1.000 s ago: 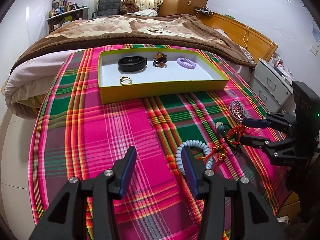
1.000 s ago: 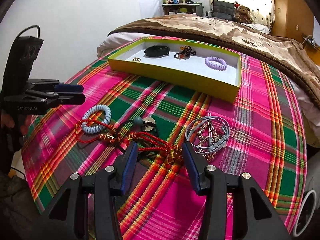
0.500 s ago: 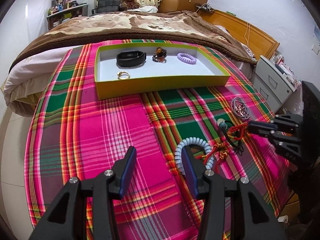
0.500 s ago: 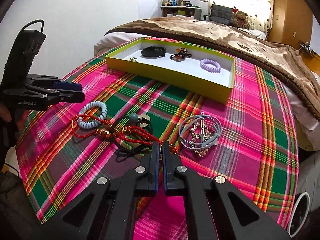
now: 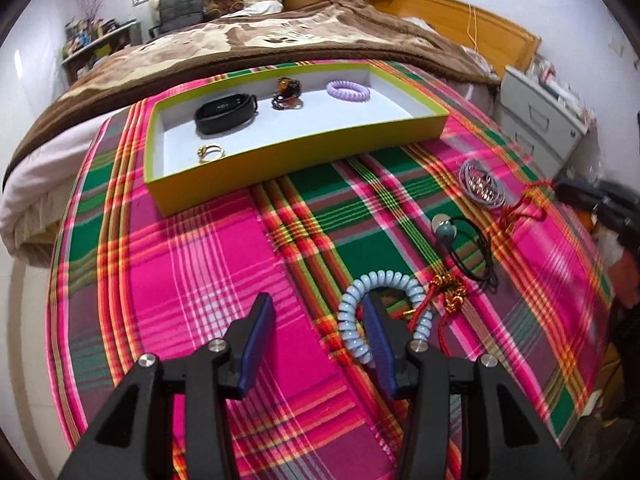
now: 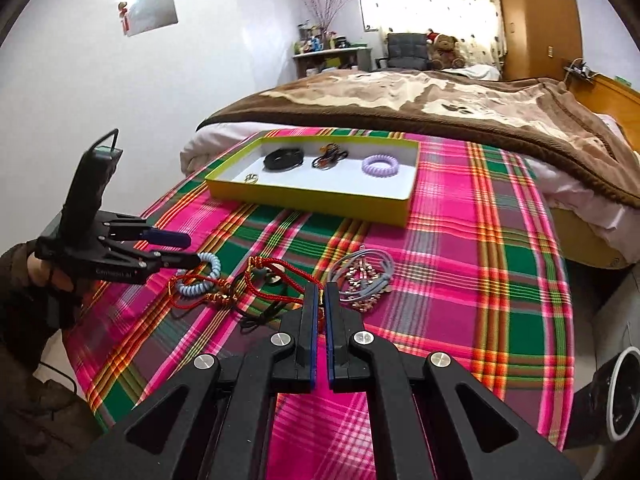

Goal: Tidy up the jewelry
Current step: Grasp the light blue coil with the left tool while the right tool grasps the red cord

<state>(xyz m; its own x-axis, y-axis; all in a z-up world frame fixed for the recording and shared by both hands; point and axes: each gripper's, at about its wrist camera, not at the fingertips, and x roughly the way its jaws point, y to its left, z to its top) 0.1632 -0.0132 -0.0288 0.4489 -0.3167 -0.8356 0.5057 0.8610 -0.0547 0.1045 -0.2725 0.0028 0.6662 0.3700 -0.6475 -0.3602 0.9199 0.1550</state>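
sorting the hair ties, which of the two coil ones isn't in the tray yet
The pale blue coil tie, lying on the plaid cloth by the left gripper. The purple coil tie already sits in the tray.

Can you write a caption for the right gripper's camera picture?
Right gripper pinches the red cord bracelet off the plaid cloth.

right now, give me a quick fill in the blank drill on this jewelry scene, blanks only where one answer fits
1. The yellow-green tray holds ____ pieces of jewelry.
2. The coiled hair tie inside the tray is ____ in colour.
3. The right gripper has its jaws shut on the ____ cord.
4. The left gripper has its jaws open, one of them inside the pale ____ coil bracelet.

Missing words: four; purple; red; blue
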